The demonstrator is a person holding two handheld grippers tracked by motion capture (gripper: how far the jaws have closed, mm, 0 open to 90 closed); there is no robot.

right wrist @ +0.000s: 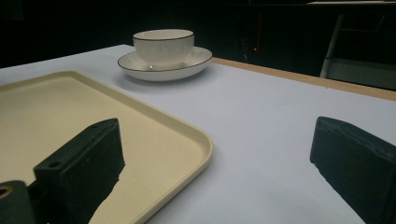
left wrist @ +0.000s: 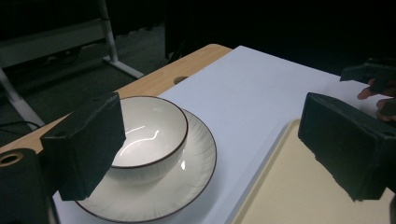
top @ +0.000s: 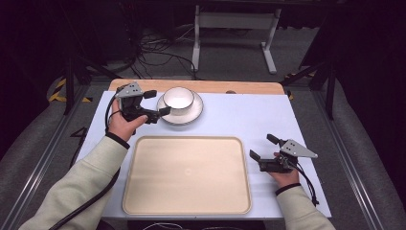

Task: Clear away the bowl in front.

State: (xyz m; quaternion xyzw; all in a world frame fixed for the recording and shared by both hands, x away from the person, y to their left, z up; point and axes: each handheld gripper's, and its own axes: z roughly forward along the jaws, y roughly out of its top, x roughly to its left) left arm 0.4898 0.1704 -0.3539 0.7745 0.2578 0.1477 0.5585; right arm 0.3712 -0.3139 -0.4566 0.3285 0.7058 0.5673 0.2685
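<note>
A white bowl (top: pixel 179 97) with a dark rim stands on a matching white saucer plate (top: pixel 180 116) at the back of the table. My left gripper (top: pixel 157 102) is open just left of the plate, with one jaw close to the plate's near-left rim. In the left gripper view the bowl (left wrist: pixel 152 128) and the plate (left wrist: pixel 189 179) lie just past the left jaw of that gripper (left wrist: pixel 215 123). My right gripper (top: pixel 264 147) is open at the right edge of the beige tray (top: pixel 186 201) and holds nothing. In the right gripper view, that gripper (right wrist: pixel 217 140) points across the tray corner (right wrist: pixel 187 135) towards the bowl (right wrist: pixel 163 44).
The tray lies empty at the front centre of the white table top (top: pixel 239 117). A wooden strip (top: pixel 239 87) runs along the far edge. Behind the table there are a white stand (top: pixel 234 21) and floor cables (top: pixel 153 52). Bare table lies between plate and right gripper.
</note>
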